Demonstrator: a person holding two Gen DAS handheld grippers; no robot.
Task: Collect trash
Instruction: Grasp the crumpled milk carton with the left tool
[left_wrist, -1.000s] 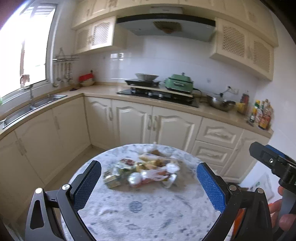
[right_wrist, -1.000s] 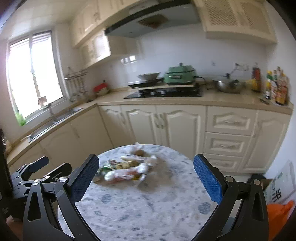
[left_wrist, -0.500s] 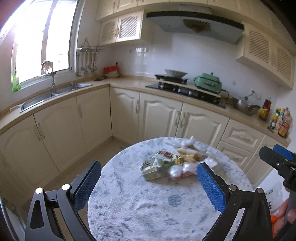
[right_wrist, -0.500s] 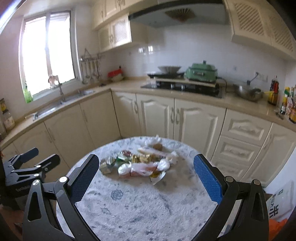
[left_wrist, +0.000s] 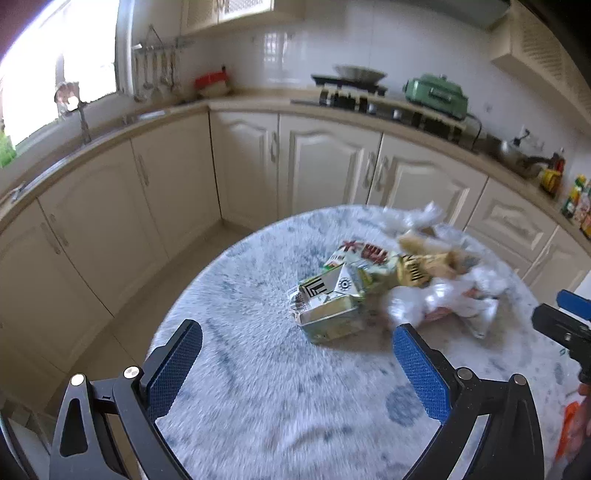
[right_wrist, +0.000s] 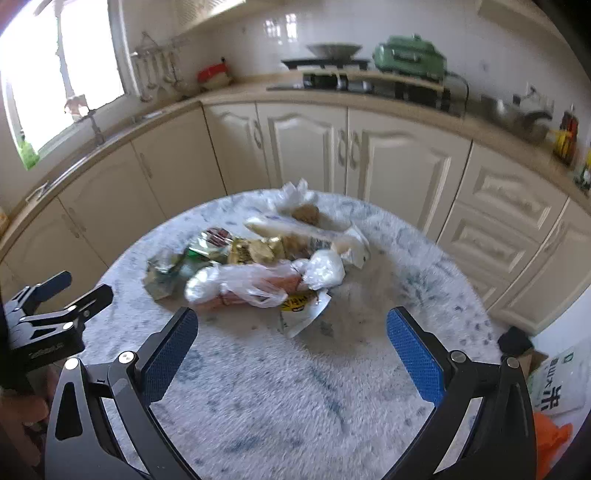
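A heap of trash (left_wrist: 391, 284) lies on the round marble table (left_wrist: 258, 387): a crushed green carton (left_wrist: 328, 306), a gold wrapper (left_wrist: 424, 269) and crumpled clear plastic bags (right_wrist: 258, 280). In the right wrist view the same trash heap (right_wrist: 258, 258) sits mid-table with a torn white sachet (right_wrist: 303, 310) nearest me. My left gripper (left_wrist: 297, 367) hangs open just short of the carton, nothing between its blue pads. My right gripper (right_wrist: 291, 356) is open too, close before the sachet. Each gripper shows at the edge of the other's view.
Cream kitchen cabinets (right_wrist: 306, 144) run behind the table under a beige counter with a stove (left_wrist: 351, 92) and a green cooker (left_wrist: 436, 94). A sink (left_wrist: 74, 155) sits under the window at left. A printed bag (right_wrist: 557, 380) and something orange (right_wrist: 550, 443) lie on the floor at right.
Both grippers have come lower and closer to the table, so the trash heap looms larger. The left view has swung left, putting the heap right of centre. Both stay open.
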